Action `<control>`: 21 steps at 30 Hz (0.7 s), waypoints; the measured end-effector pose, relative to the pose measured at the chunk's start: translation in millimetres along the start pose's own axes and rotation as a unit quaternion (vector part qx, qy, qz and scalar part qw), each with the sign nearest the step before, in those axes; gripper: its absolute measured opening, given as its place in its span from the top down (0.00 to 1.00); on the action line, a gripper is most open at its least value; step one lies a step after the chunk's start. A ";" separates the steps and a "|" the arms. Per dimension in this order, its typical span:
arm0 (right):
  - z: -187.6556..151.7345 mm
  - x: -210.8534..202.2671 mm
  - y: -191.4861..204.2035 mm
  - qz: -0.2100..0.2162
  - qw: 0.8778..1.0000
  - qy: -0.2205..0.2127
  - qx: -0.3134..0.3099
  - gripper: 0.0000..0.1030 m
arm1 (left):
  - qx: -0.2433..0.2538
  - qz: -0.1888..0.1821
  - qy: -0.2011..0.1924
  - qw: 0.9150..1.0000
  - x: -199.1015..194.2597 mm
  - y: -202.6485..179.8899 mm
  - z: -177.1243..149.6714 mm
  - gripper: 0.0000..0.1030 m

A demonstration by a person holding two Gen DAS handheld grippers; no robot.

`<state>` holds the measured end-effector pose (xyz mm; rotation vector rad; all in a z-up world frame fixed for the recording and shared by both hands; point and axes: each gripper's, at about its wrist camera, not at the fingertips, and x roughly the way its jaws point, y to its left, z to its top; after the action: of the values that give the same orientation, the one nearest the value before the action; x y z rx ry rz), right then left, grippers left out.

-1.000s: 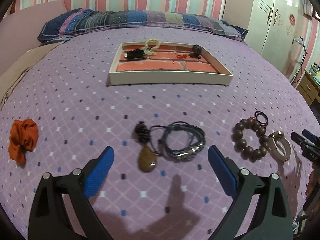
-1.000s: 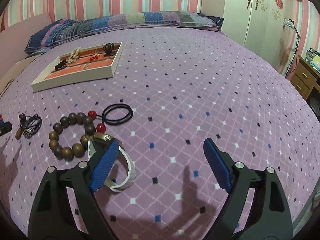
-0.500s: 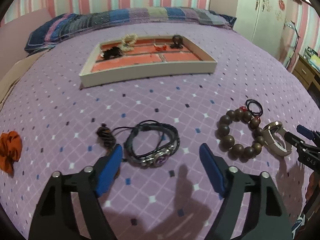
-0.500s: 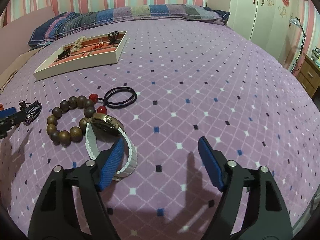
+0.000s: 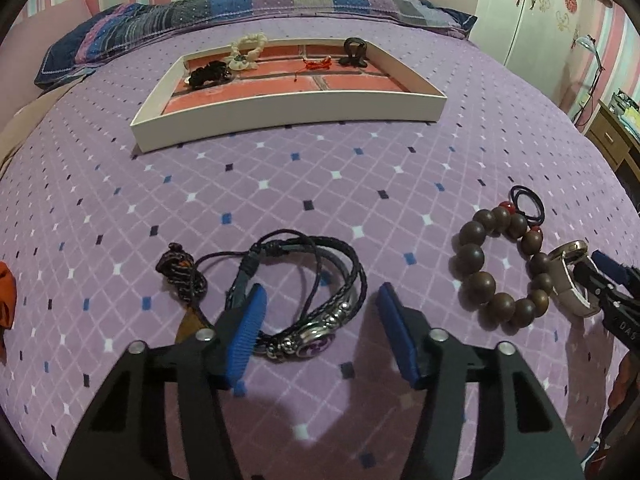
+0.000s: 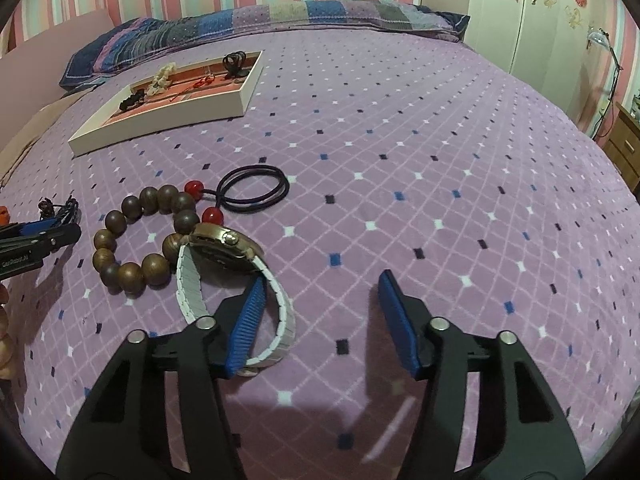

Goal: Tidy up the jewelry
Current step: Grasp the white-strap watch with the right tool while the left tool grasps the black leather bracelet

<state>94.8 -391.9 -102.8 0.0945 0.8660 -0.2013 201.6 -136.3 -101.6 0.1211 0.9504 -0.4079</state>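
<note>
Left gripper half open, jaws have just been closing. Braided bracelet lies between the pads; the near side with the metal charm sits in the gap, the left pad overlaps its left side, and I can't tell if it touches. Not clamped. Knotted cord pendant just left of it.

Right gripper also about half open, jaws have just been closing. White-strap watch lies at its left pad; part of the strap loop sits between the pads, while the right pad is clear of it. No grip.

Wooden bead bracelet touches the watch case, with the black hair tie just beyond. All on the purple bedspread.

Farther back: white tray with several pieces already inside, near the pillow.
</note>
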 end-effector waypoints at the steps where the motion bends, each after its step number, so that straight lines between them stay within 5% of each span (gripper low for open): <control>1: -0.2 1.5 0.6 0.001 1.000 0.000 0.001 0.48 | -0.001 -0.004 0.000 1.000 -0.5 1.1 0.4 0.56; 7: -0.7 2.2 4.9 0.001 1.000 -0.003 -0.003 0.60 | -0.014 -0.015 0.000 1.000 -1.6 14.0 0.9 0.75; 12: -0.2 1.7 15.8 0.011 1.000 -0.001 -0.022 0.87 | -0.018 -0.014 0.000 1.000 -3.5 16.4 0.2 0.83; 21: 3.9 -6.9 15.1 0.031 0.999 -0.006 -0.007 0.94 | -0.022 -0.029 -0.001 0.999 -11.7 18.1 0.4 0.88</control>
<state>96.6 -376.8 -95.0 0.1063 0.8507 -0.1368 203.0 -116.5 -93.3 0.0526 0.9612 -0.4403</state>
